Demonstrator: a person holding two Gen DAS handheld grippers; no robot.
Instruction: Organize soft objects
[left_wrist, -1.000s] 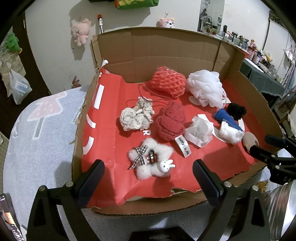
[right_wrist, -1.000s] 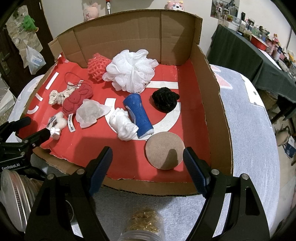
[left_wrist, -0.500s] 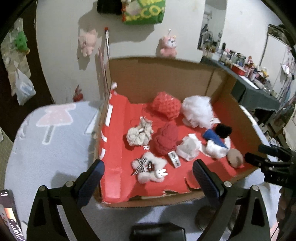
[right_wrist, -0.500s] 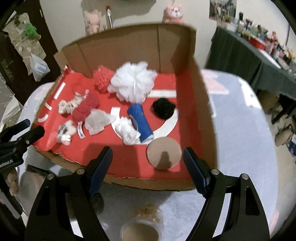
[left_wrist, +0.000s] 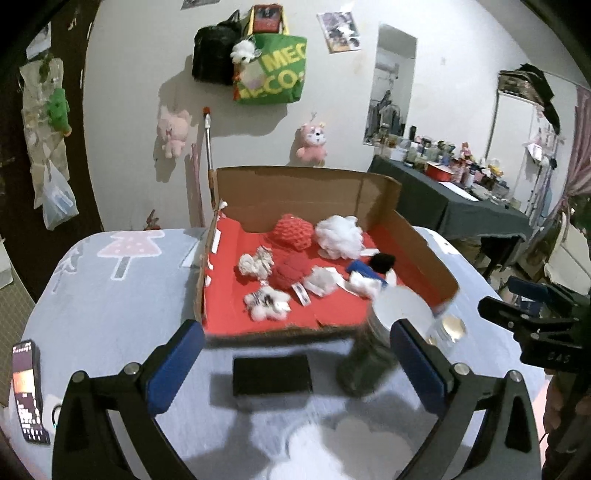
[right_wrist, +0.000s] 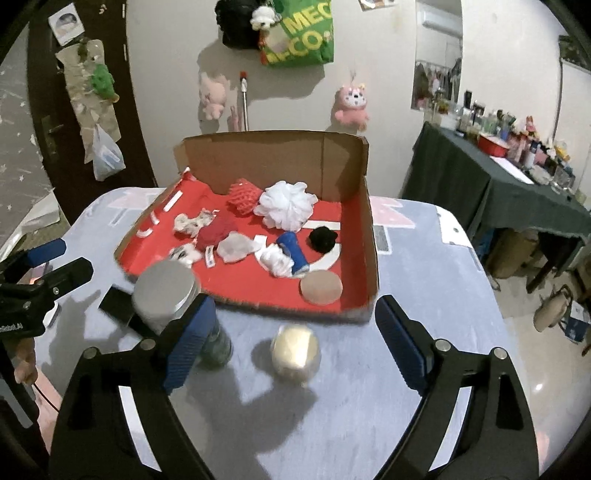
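Observation:
A cardboard box with a red floor (left_wrist: 229, 295) (right_wrist: 365, 236) holds several soft things: a white mesh puff (left_wrist: 339, 236) (right_wrist: 287, 203), a red net sponge (left_wrist: 293, 232) (right_wrist: 242, 195), a red plush (left_wrist: 291, 271) (right_wrist: 214, 232), a white fluffy toy (left_wrist: 266, 302) (right_wrist: 183, 254), a blue roll (right_wrist: 293, 251), a black pom (right_wrist: 323, 238) and a tan round pad (right_wrist: 320, 288). My left gripper (left_wrist: 295, 369) is open and empty, well back above the table. My right gripper (right_wrist: 295, 343) is open and empty, also back from the box.
A tall jar with a silver lid (left_wrist: 400, 314) (right_wrist: 166, 291) and a small gold-lidded jar (right_wrist: 295, 354) (left_wrist: 448, 328) stand in front of the box. A black block (left_wrist: 271, 374) (right_wrist: 118, 301) and a phone (left_wrist: 27, 391) lie on the grey cloth.
Both grippers have pulled back and risen away from the box; the box looks smaller, and the jars and table front have come into view. Both stayed open.

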